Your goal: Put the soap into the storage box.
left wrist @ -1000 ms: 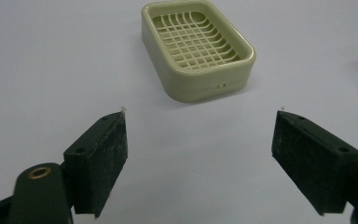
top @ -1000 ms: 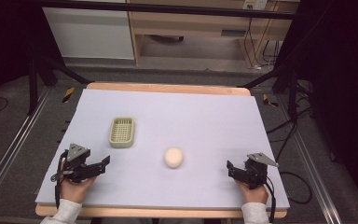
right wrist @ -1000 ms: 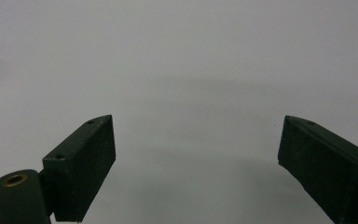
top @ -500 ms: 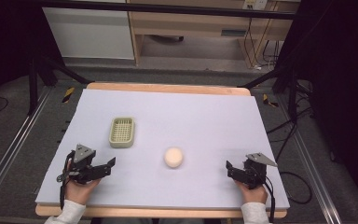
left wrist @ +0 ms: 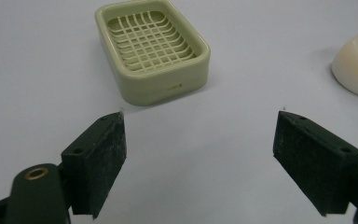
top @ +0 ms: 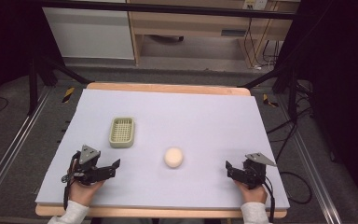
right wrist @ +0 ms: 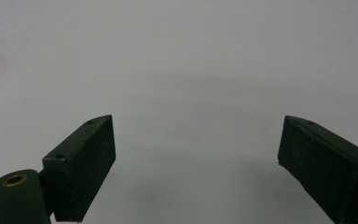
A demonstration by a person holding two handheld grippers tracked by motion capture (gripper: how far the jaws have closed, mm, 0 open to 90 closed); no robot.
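Near the table's front edge, both the left gripper (top: 114, 165) and right gripper (top: 228, 166) hold jaws wide, bare mat (top: 205, 121) ahead.

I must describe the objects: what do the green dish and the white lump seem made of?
Green dish: likely moulded plastic, with a smooth, slightly glossy rim and a uniform grid floor. White lump: perhaps soap, matte and creamy with rounded edges; the look alone leaves it open.
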